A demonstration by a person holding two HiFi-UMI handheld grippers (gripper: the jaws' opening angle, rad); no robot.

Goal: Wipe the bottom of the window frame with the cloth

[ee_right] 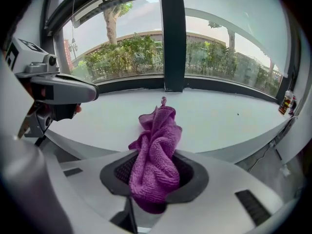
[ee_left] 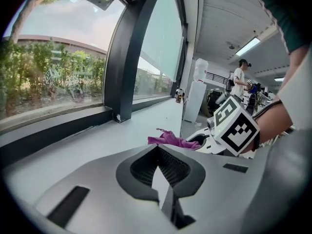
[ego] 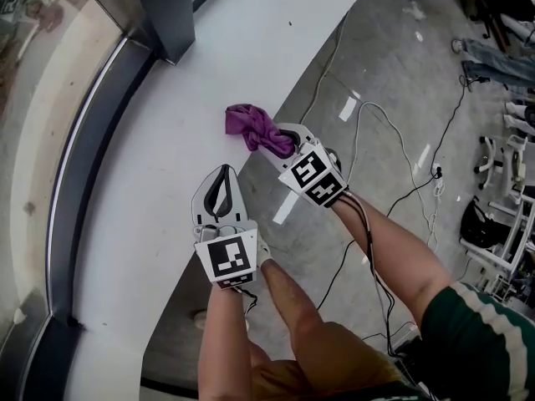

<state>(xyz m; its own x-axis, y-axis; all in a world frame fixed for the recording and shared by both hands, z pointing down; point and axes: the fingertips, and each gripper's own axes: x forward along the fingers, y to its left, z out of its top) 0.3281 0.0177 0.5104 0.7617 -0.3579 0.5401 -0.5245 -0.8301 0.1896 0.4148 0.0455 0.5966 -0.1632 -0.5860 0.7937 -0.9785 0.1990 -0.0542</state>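
Observation:
A purple cloth [ego: 255,126] hangs bunched over the front part of the white curved sill [ego: 159,140], with my right gripper [ego: 278,143] shut on it. In the right gripper view the cloth [ee_right: 157,145] fills the jaws and sticks out toward the window. The dark bottom rail of the window frame [ego: 79,182] runs along the sill's far side, well beyond both grippers. My left gripper [ego: 221,174] is over the sill, to the left of and nearer than the cloth; its jaws are shut with nothing between them. The left gripper view shows the cloth [ee_left: 170,139] ahead to the right.
A dark upright window post [ego: 167,15] stands on the sill behind the cloth. The sill's curved front edge drops to a grey floor with cables [ego: 393,140] and chairs [ego: 501,224]. A small bottle [ee_right: 283,104] stands at the sill's far right. A person [ee_left: 240,79] stands far off.

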